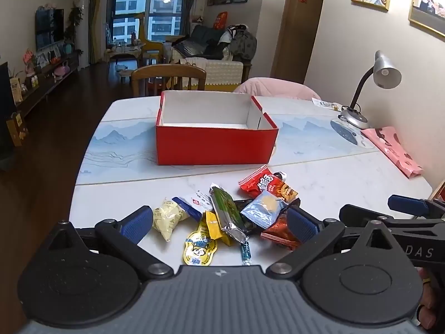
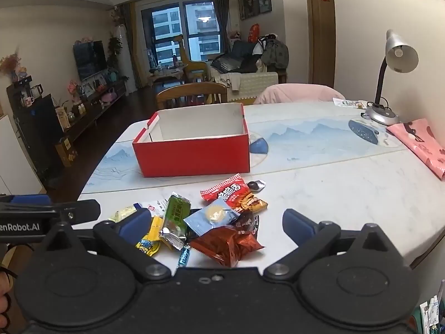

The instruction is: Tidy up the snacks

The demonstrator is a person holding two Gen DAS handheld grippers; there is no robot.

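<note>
Left wrist view: we held the left gripper spread wide and empty over the heap of foil-wrapped snack packets, which lay between and just ahead of its blue pads. Our right gripper was equally wide, gripping nothing. The open red cardboard box stood beyond both, on the white marble-patterned table.

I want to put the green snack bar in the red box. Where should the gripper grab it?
Grab the green snack bar across its narrow middle, coming down from above. It lies flat on top of the pile, long and thin, so its long sides are free. The open left gripper is already nearest, I think.
</note>
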